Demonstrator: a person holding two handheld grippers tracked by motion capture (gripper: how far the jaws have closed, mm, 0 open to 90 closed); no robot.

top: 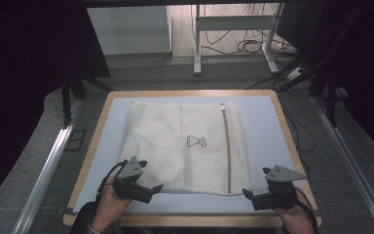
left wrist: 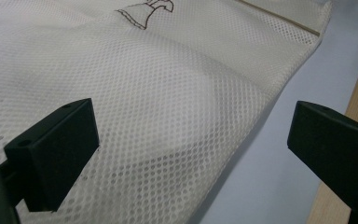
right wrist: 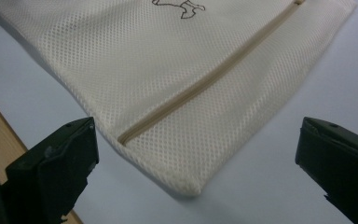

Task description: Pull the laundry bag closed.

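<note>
Bench (top: pixel 265 105) carries mesh laundry bag (top: pixel 175 146) flat; left tongs (top: pixel 148 187) and right tongs (top: pixel 253 195), both spread, flank its near edge, likely for gripping.

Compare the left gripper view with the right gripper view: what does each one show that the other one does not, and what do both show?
Left gripper view alone: a wide stretch of the mesh laundry bag with a soft fold across it, and the left claw, its jaws wide apart, one over the mesh and one off its edge.

Right gripper view alone: the beige zipper running up from its end near the bag's rounded corner, and the right claw, open on either side of that corner.

Both: the cream mesh, the dark dress print, the pale blue table mat and the wooden table edge.
</note>
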